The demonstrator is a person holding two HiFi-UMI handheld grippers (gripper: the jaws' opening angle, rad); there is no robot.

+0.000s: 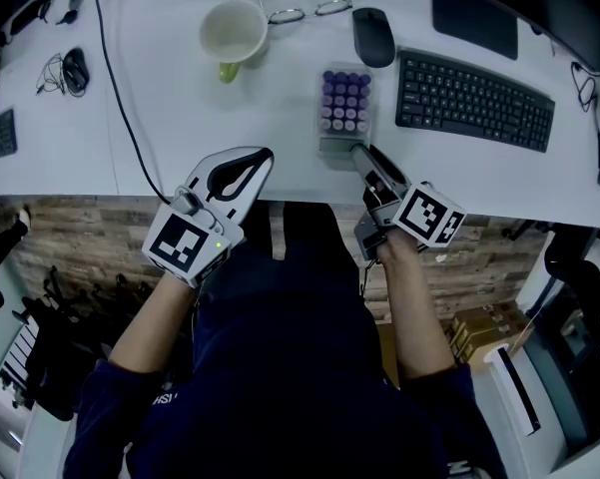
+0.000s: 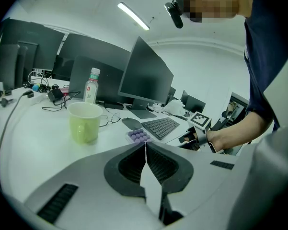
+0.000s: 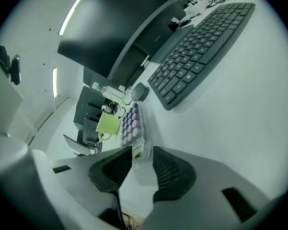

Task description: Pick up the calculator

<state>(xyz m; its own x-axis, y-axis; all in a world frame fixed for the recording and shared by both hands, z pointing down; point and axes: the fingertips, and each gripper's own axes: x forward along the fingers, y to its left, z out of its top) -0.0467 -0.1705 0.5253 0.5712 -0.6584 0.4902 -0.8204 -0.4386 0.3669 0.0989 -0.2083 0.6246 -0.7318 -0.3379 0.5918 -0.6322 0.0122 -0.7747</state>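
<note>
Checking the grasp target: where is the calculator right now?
Head view: the calculator lies near the front edge of the desk, between the mug and keyboard, just ahead of the right gripper.

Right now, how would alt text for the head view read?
Seen from above, the right tool, jaws open, reaches the near end of a clear-cased calculator with round purple keys on a white desk. The left tool hovers shut over the desk's edge.

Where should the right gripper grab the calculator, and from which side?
Take the calculator by its near short end, jaws across its width, coming from the front edge of the desk. It lies flat, lengthwise away from you, that end nearest the open right gripper.
</note>
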